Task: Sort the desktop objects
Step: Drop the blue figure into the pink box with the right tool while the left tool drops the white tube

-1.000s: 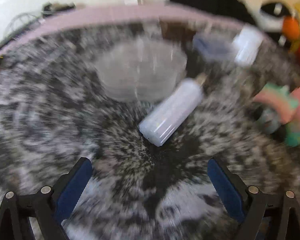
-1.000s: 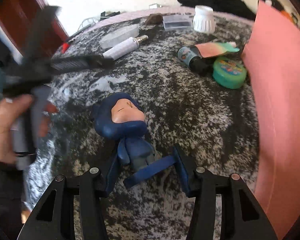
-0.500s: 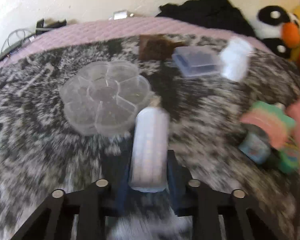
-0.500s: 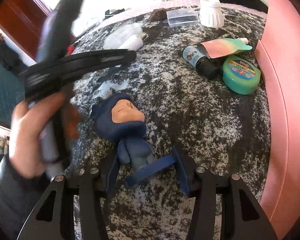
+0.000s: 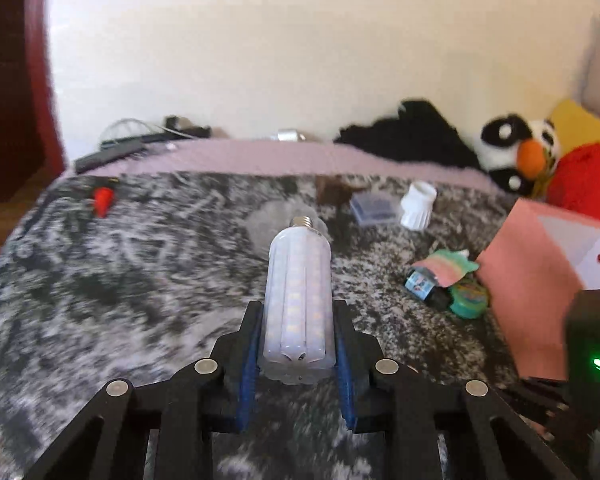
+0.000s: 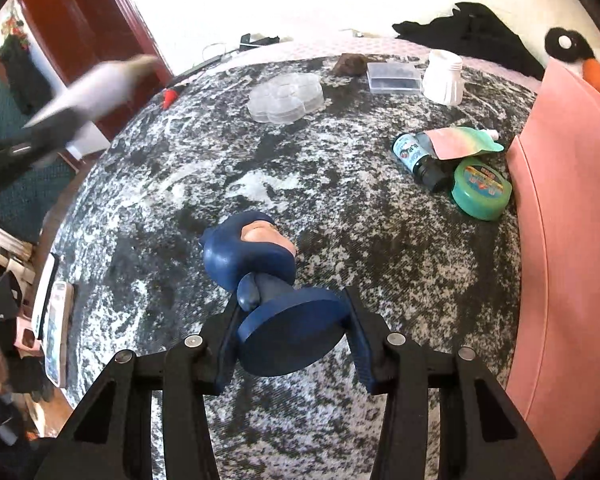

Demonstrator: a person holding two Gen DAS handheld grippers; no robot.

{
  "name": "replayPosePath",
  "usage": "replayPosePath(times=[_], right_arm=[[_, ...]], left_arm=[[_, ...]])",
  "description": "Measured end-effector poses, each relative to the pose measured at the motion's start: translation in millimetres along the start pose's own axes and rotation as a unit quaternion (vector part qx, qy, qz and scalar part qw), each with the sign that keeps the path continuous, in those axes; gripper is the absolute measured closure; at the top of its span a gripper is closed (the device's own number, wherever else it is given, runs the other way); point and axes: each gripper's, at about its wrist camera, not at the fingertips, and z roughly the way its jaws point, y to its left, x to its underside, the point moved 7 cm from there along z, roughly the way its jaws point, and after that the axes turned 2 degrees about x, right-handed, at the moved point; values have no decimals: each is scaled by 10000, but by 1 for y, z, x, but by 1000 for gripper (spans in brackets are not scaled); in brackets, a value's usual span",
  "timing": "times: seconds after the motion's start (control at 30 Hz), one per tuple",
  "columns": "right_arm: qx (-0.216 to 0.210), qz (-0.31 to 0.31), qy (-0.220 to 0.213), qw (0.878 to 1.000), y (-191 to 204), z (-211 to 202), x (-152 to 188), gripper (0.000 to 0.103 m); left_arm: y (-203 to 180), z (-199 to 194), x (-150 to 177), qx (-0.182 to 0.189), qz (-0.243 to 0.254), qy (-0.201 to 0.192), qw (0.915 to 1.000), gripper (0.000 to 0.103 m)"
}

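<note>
Left claw clamping bulb, right claw closing on figurine

Plush penguin beside black clothing (against the wall)

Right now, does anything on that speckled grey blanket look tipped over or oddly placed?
Yes. The small dark dropper bottle with a blue label lies on its side, partly under a pastel spouted pouch and against the round green tin. Nothing looks spilled or broken.
</note>
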Motion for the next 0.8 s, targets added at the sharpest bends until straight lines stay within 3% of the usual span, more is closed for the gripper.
replayPosePath(times=[0.13, 0.4, 0.63, 0.8], right_arm=[[-4, 7, -317, 9995, 6, -20, -5, 54], [-116, -34, -1456, 9893, 30, -119, -7, 54], [340, 50, -2388, 9705, -2, -213, 2, 54], [1090, 274, -2908, 9502, -59, -272, 15, 54]], left_arm=[[8, -42, -3, -83, -83, -219, 9997, 76], [-17, -100, -3, -26, 19, -475, 9989, 76], [-109, -113, -15, 426, 383, -542, 9969, 76], [-197, -110, -30, 946, 749, -516, 9913, 76]])
